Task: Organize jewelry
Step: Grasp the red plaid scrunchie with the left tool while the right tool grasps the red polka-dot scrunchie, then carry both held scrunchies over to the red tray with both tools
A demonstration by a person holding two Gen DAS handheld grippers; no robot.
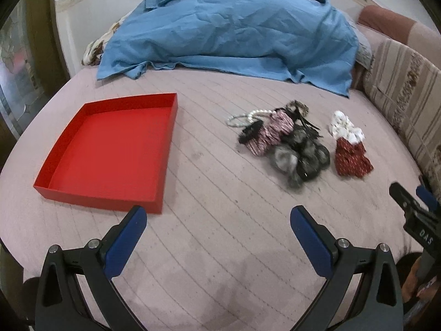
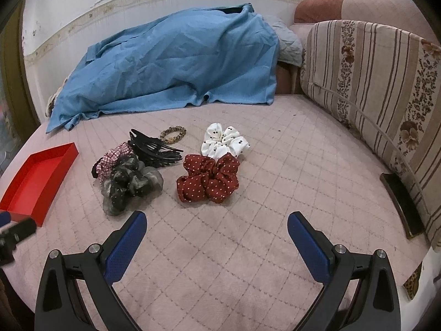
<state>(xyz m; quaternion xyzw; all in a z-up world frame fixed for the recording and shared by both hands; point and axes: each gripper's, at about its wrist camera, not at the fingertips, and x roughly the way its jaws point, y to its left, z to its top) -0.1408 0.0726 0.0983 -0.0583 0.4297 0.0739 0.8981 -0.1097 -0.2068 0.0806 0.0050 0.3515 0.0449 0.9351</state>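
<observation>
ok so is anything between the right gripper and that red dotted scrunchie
Nothing visible. The right gripper is open and only bare pink bedcover lies between it and the red dotted scrunchie. The white scrunchie sits behind it and the grey scrunchie lies off to its left, apart from it.

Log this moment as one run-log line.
left claw open | right claw open | red tray holds nothing | scrunchies piled on bed
</observation>
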